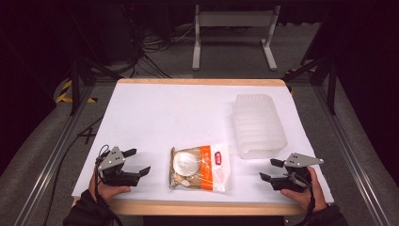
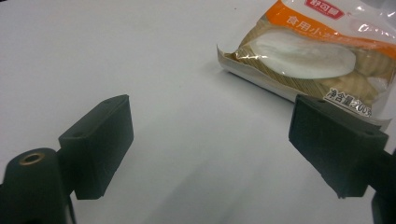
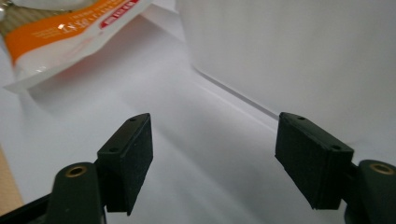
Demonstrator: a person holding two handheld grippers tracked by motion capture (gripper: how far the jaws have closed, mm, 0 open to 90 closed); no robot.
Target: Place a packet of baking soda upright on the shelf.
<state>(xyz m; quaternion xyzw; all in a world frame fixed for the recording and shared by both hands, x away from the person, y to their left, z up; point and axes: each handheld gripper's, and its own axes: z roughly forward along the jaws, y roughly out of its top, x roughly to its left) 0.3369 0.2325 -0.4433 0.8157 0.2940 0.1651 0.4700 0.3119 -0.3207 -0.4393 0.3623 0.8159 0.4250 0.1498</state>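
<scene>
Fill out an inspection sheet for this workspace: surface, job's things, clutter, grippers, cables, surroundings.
Surface: white table top with a wooden edge, flat and bare around the items.
Job's things: snack packet, orange and clear, lying flat near the front edge; translucent plastic container resting to its right, farther back.
Clutter: nothing seen.
Grippers: left gripper open, fingers apart over bare table, left of the packet; right gripper open, nothing between its fingers, near the container's front corner.
Cables: loose cables on the floor behind the table.
Surroundings: dark room, grey floor, metal frame rails, white stand beyond.
</scene>
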